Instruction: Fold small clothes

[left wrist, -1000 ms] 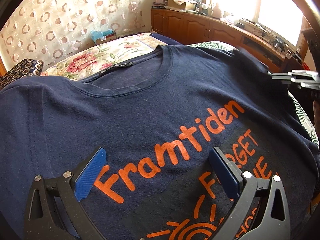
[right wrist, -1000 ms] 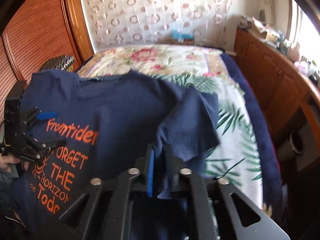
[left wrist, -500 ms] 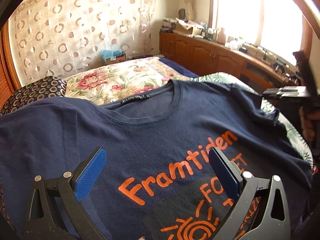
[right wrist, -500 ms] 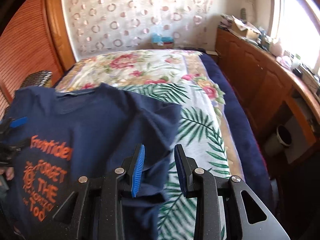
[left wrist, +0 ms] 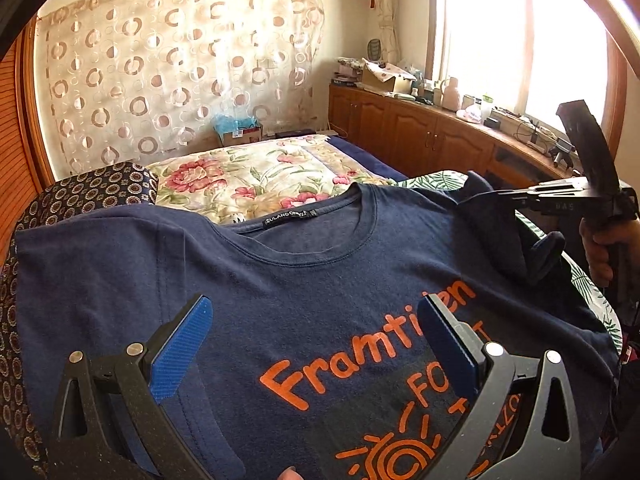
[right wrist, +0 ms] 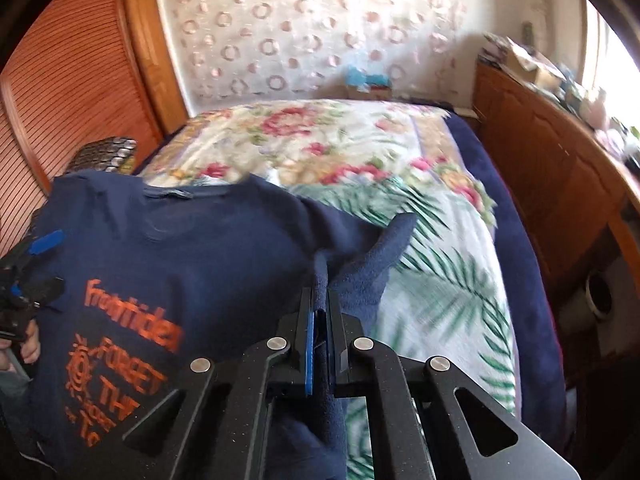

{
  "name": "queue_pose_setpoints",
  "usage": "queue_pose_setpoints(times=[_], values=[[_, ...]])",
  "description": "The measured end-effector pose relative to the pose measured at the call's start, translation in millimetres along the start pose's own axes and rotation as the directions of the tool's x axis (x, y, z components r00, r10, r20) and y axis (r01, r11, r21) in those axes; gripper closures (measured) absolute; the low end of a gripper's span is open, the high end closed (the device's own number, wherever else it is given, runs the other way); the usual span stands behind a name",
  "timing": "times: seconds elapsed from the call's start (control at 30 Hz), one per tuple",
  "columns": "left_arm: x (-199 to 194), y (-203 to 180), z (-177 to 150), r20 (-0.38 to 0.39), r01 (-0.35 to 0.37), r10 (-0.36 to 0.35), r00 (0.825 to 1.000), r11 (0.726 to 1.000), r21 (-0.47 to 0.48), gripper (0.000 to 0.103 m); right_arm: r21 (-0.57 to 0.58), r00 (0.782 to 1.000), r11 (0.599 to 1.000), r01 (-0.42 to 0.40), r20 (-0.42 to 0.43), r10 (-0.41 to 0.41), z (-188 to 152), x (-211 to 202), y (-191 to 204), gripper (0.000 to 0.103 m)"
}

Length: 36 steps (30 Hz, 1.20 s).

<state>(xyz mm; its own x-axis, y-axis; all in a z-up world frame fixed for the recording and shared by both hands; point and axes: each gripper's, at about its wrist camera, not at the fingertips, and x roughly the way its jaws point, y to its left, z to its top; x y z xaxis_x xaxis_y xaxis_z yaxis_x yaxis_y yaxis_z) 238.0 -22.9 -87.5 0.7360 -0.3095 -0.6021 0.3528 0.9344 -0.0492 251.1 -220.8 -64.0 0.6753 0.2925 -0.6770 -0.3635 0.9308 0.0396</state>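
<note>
A navy T-shirt with orange "Framtiden" print lies spread on the bed, collar toward the far end. My left gripper is open, its blue pads wide apart just above the shirt's chest. My right gripper is shut on the shirt's right sleeve edge and lifts it off the bed. The shirt also shows in the right wrist view. In the left wrist view the right gripper pinches the sleeve at the far right. The left gripper shows at the left edge of the right wrist view.
A bed with a floral and palm-leaf cover runs away from me. A patterned dark cushion lies at the left. Wooden cabinets with clutter line the right wall under a window. A slatted wooden door stands left.
My right gripper opened, then closed again on the sleeve edge and raised it. My left gripper stayed open and drew back, so more of the collar shows.
</note>
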Motion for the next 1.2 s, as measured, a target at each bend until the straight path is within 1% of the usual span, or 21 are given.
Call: queue_pose_setpoints(times=[0.13, 0.2, 0.27, 0.33, 0.47, 0.5, 0.57, 0.6, 0.67, 0.73, 0.9, 1.0, 1.03, 1.07, 1.1, 1.2], values=[[0.2, 2.1, -1.2, -0.001, -0.004, 0.004, 1.000, 1.000, -0.006, 0.000, -0.049, 1.000, 0.999, 0.021, 0.013, -0.020, 15.4, 11.4, 18.9, 0.099], [1.6, 2.2, -2.9, -0.007, -0.009, 0.009, 1.000, 1.000, -0.009, 0.000, -0.068, 0.999, 0.996, 0.049, 0.019, -0.048, 18.4, 16.2, 24.9, 0.099], [2.3, 3.4, -4.0, -0.011, -0.007, 0.007, 1.000, 1.000, -0.012, 0.000, -0.054, 0.999, 0.998, 0.027, 0.018, -0.026, 19.9, 21.2, 25.3, 0.099], [2.1, 3.9, -4.1, -0.010, -0.007, 0.007, 1.000, 1.000, -0.015, 0.000, -0.060, 0.999, 0.998, 0.018, 0.029, -0.016, 16.3, 18.5, 33.8, 0.099], [-0.6, 3.6, -4.2, 0.000, -0.001, 0.001, 1.000, 1.000, -0.016, 0.000, -0.053, 0.998, 0.998, -0.029, 0.050, 0.031, 23.1, 20.2, 31.1, 0.098], [-0.8, 4.0, -4.7, 0.000, 0.000, 0.000, 1.000, 1.000, -0.017, 0.000, -0.058, 0.998, 0.998, -0.032, 0.060, 0.035, 26.1, 21.3, 34.3, 0.096], [-0.8, 5.4, -5.1, -0.001, 0.000, 0.000, 1.000, 1.000, -0.022, 0.000, -0.067, 0.997, 0.997, -0.040, 0.059, 0.044, 21.9, 14.0, 30.8, 0.076], [-1.5, 6.8, -5.4, -0.002, 0.000, 0.000, 1.000, 1.000, -0.024, 0.000, -0.073, 0.997, 0.996, -0.045, 0.061, 0.050, 20.8, 13.4, 31.0, 0.075], [-1.6, 8.5, -5.1, -0.003, -0.003, 0.003, 1.000, 1.000, -0.028, 0.000, -0.079, 0.997, 0.996, -0.036, 0.069, 0.041, 15.0, 9.2, 28.2, 0.074], [-1.6, 9.6, -5.4, -0.005, -0.002, 0.002, 1.000, 0.999, -0.032, 0.000, -0.085, 0.998, 0.996, -0.020, 0.055, 0.024, 6.2, 4.5, 24.9, 0.074], [-0.5, 7.6, -7.3, -0.014, -0.001, 0.001, 1.000, 1.000, -0.028, 0.000, -0.098, 0.999, 0.994, 0.043, 0.010, -0.043, -23.6, -8.3, 15.3, 0.074], [0.8, 5.0, -5.8, -0.010, -0.004, 0.004, 1.000, 1.000, -0.020, 0.000, -0.075, 0.997, 0.994, 0.081, -0.011, -0.082, -41.2, -7.8, -2.7, 0.074], [1.1, 4.0, -6.1, -0.009, -0.006, 0.006, 1.000, 1.000, -0.019, 0.000, -0.057, 0.995, 0.994, 0.096, -0.018, -0.097, -44.4, -6.2, -10.7, 0.067], [1.7, 3.9, -6.2, -0.009, -0.009, 0.009, 1.000, 1.000, -0.018, 0.000, -0.047, 0.993, 0.992, 0.117, -0.021, -0.118, -46.4, -4.2, -16.5, 0.054], [2.6, 4.0, -6.6, -0.011, -0.012, 0.012, 1.000, 1.000, -0.018, 0.000, -0.040, 0.990, 0.990, 0.135, -0.023, -0.136, -47.8, -1.3, -21.9, 0.049], [4.5, 5.8, -7.0, -0.016, -0.018, 0.017, 1.000, 1.000, -0.023, 0.000, -0.006, 0.987, 0.988, 0.153, -0.040, -0.154, -52.5, 10.6, -37.7, 0.047]])
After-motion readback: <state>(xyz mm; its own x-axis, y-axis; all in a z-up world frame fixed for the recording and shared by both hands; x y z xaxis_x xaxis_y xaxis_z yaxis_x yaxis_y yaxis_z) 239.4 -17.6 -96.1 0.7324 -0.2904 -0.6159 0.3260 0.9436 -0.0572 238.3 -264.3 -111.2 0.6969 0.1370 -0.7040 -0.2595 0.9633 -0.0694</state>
